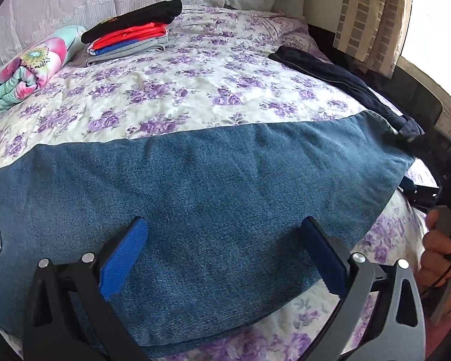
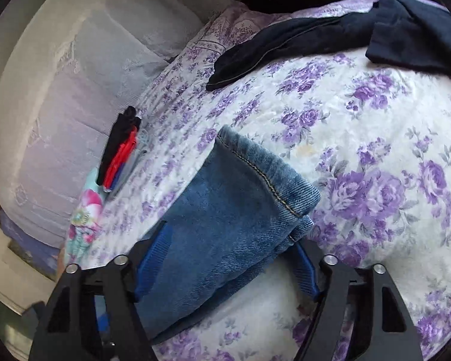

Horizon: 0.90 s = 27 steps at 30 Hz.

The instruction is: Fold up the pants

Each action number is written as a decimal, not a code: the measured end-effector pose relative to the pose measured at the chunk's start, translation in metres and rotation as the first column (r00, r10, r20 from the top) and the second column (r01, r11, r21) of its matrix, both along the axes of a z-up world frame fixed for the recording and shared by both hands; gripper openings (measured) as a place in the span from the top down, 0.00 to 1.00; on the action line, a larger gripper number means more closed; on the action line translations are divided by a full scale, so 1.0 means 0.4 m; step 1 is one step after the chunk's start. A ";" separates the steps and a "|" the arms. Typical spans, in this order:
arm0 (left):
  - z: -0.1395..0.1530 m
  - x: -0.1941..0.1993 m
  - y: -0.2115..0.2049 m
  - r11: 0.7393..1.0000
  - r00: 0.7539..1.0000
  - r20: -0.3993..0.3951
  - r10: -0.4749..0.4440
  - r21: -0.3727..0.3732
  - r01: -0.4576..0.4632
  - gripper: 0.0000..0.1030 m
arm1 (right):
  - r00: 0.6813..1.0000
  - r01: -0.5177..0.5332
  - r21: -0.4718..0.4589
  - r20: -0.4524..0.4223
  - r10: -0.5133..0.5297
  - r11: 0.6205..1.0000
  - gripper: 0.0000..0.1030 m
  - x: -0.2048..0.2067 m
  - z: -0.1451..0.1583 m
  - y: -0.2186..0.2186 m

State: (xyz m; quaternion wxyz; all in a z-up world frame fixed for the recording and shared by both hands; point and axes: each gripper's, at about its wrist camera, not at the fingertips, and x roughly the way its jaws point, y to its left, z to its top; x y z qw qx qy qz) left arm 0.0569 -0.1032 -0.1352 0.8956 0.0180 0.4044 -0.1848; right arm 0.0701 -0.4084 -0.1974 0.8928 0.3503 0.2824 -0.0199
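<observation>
Spreading wide, the fingers of the left gripper hover over a broad stretch of blue jeans, one blue pad on each side, pinching nothing. The jeans lie flat across the near part of a bed covered in a white sheet printed with purple flowers. A seam and part of a pocket show at the far left edge of the denim.

On the right gripper, the fingers are also spread apart, and the hem end of the jeans lies between them, not pinched. That hem looks doubled, with one layer resting on another, and its stitched edge points away from the gripper.

Farther out, a dark navy garment lies stretched along the right edge of the bed. Toward the far left sits a stack of folded clothes, black on top, then red, blue and grey. Just beside the stack is a rolled blanket with pink flowers on pale green. A pale padded headboard runs behind them. At the right edge of the left view, a hand grips the handle of the other tool.
</observation>
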 end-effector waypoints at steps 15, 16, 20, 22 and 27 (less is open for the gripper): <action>0.004 -0.009 0.015 0.999 1.000 0.004 -0.004 -0.046 0.004 0.04 | 1.000 0.011 -0.221 -0.004 -0.012 0.975 0.78 0.004 0.023 0.047; 0.005 -0.010 0.020 0.998 1.000 0.003 -0.006 -0.058 0.006 0.04 | 1.000 0.007 -0.189 -0.013 -0.010 0.982 0.67 0.008 0.015 0.038; 0.022 -0.014 0.059 0.995 1.000 -0.024 -0.011 -0.099 0.009 0.04 | 1.000 -0.013 -0.023 0.000 0.013 1.000 0.51 0.020 -0.014 0.007; 0.036 -0.016 0.098 0.994 1.000 -0.023 0.008 -0.109 -0.011 0.04 | 1.000 0.022 -0.009 -0.002 -0.022 1.000 0.77 0.016 -0.012 0.001; 0.104 -0.035 0.305 0.973 0.978 0.077 0.192 -0.145 -0.179 0.04 | 0.999 0.050 -0.363 0.020 -0.046 0.930 0.85 0.009 0.065 0.102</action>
